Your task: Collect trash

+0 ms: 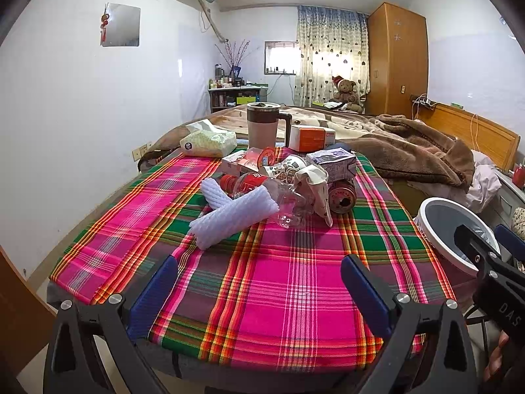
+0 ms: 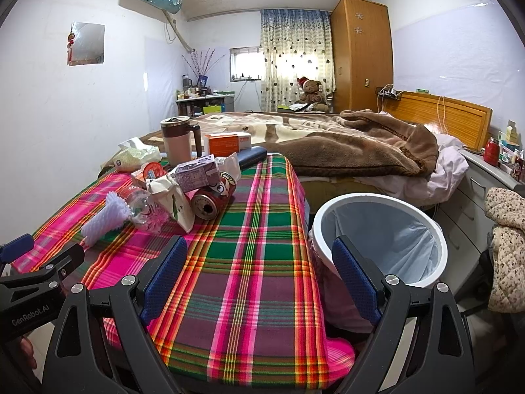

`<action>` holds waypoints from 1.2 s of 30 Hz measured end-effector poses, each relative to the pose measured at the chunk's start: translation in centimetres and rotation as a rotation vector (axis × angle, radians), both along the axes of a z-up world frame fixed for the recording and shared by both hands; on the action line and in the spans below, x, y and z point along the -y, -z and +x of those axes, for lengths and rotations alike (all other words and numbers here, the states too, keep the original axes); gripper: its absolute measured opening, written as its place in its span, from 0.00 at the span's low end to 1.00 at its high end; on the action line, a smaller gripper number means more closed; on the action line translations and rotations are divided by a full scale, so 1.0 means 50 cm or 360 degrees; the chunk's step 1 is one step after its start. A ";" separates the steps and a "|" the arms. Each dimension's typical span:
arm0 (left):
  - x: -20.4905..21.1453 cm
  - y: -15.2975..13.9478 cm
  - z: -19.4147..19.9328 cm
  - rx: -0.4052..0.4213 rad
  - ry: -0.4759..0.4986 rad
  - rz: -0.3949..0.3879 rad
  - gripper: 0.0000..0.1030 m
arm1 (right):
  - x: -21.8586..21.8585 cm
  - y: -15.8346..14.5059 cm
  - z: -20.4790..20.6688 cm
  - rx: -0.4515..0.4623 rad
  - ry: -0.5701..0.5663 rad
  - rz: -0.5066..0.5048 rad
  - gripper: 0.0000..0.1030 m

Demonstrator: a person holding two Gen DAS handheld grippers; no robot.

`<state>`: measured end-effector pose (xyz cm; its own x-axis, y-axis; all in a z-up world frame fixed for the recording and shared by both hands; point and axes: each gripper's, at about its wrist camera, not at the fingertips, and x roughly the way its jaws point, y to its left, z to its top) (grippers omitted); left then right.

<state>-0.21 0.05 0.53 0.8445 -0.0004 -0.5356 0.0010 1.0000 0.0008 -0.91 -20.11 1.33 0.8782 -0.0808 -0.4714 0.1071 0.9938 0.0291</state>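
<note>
Both of my grippers are empty, jaws spread wide: the left gripper (image 1: 259, 290) hangs over bare plaid cloth at the near end of the tabletop (image 1: 282, 295), and the right gripper (image 2: 259, 279) straddles the tabletop's right edge, with the lined trash bin (image 2: 380, 236) showing just beyond its right finger. I judge nothing has been collected yet; what I can see of the bin's liner is empty.

The trash sits in one heap toward the far middle of the tabletop, well apart from both grippers. Nearest my left gripper are two white foam sleeves (image 1: 234, 211), crossed, the front one lying with its long axis running left to right and slightly away. A clear plastic bottle (image 1: 272, 193) lies on its side behind them, red cap toward the far left, open-looking base toward me. A drink can (image 2: 210, 203) lies flat with its top facing the right gripper, touching a crumpled paper bag (image 2: 172, 202) and a purple carton (image 2: 197, 175).

The bin stands on the floor against the tabletop's right side, which I judge makes the right gripper the natural one to carry items across. The mug (image 1: 262, 124) and tissue pack (image 1: 208, 142) behind the heap look like keepers.
</note>
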 end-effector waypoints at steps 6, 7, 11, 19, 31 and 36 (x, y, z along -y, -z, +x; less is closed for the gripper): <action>0.000 0.001 0.001 0.0000 0.0001 0.0001 0.98 | -0.001 0.000 0.000 0.0002 0.0003 -0.0002 0.89; 0.000 0.001 0.001 0.0000 -0.0001 0.0001 0.98 | -0.002 0.000 0.000 0.0003 0.0003 -0.0002 0.89; -0.003 -0.002 0.000 -0.0001 -0.0004 -0.0002 0.98 | -0.001 0.000 0.000 0.0003 0.0005 -0.0001 0.89; -0.007 0.003 0.002 -0.0007 -0.0008 -0.0011 0.98 | -0.004 0.001 0.000 -0.0003 0.0003 -0.0005 0.89; -0.006 0.005 0.005 -0.0006 -0.0009 -0.0010 0.98 | -0.005 0.001 0.002 -0.0003 0.0005 -0.0007 0.89; -0.007 0.006 0.005 -0.0006 -0.0009 -0.0012 0.98 | -0.005 0.001 0.002 -0.0005 0.0005 -0.0007 0.89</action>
